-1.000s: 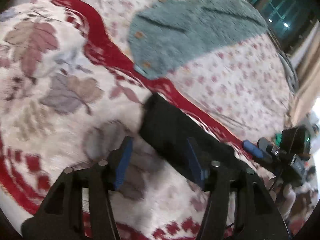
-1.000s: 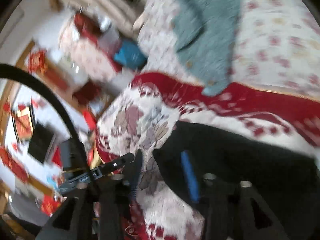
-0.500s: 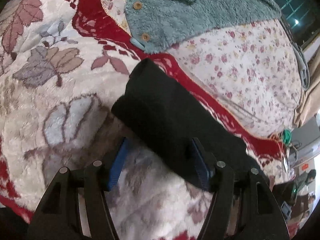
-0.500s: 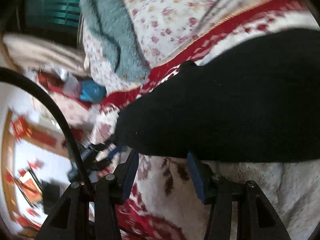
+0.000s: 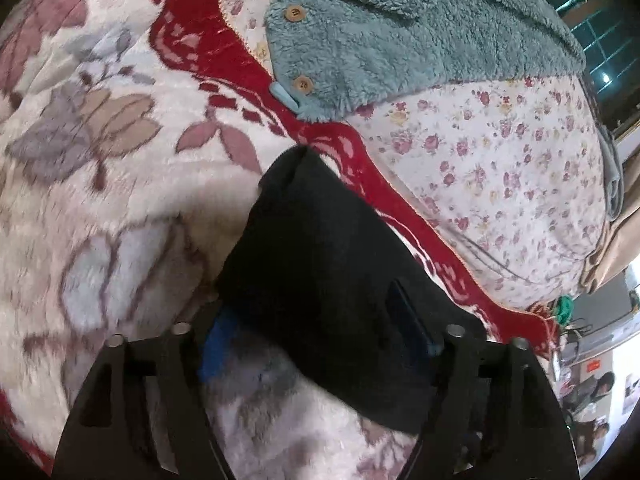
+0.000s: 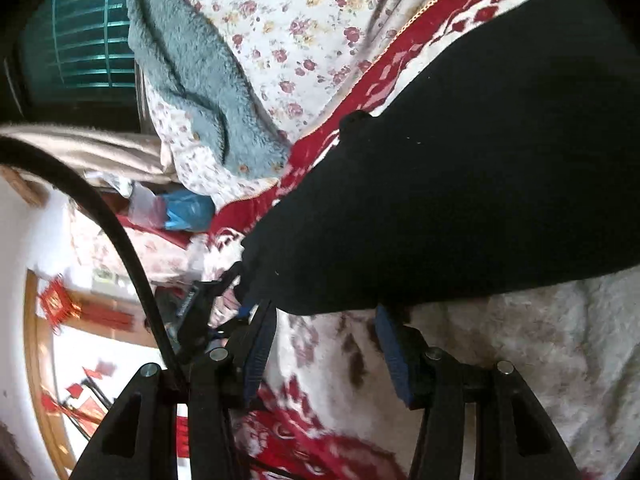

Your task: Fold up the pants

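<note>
No writing is legible; the left gripper [image 5: 316, 330] has just released the black pants [image 5: 320, 280], and the right gripper [image 6: 326, 336] is unclenched.

- Your left gripper [image 5: 316, 334] points steeply down, its two black arms rising from 6 o'clock; its jaws have just been opening and now stand wide, with the folded black pants [image 5: 340, 280] lying between the blue pads, the 9 o'clock pad partly tucked under the cloth edge.
- Your right gripper [image 6: 326, 344] points shallowly down, jaws parted about halfway, blue pads bare, tips just beneath the pants' hem.
</note>
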A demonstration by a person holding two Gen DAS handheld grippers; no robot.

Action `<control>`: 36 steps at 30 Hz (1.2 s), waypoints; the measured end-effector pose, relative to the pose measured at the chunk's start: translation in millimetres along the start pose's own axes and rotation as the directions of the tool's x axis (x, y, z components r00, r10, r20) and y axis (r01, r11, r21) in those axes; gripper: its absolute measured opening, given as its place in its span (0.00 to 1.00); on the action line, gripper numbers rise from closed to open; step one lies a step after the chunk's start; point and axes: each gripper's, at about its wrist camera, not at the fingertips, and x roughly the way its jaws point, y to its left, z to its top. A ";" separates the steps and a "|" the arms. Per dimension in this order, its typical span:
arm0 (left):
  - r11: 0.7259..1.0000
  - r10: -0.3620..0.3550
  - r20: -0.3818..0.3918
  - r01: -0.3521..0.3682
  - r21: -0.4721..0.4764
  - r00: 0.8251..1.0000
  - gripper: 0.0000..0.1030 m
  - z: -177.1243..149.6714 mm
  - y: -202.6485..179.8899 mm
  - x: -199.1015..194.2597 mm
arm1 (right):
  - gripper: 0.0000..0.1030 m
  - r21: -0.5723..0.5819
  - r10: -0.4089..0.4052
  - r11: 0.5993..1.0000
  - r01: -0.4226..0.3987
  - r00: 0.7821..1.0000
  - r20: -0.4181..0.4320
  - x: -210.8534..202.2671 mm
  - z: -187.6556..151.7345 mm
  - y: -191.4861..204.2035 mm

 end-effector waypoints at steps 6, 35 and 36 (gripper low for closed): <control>0.996 0.064 0.006 -0.064 0.059 0.998 0.21 4.9 -4.9 -3.0 | 0.45 -0.007 0.010 1.000 -0.010 1.000 -0.003 14.5 8.7 -2.4; 0.997 0.083 -0.002 -0.083 0.006 0.997 0.50 -17.1 6.2 -83.6 | 0.41 -0.297 -0.052 0.954 0.040 0.998 -0.032 22.0 4.6 65.5; 0.996 0.086 -0.003 -0.086 0.024 0.996 0.56 -20.7 -1.2 -81.0 | 0.41 -0.305 -0.078 0.950 0.072 0.997 -0.006 12.2 9.6 63.4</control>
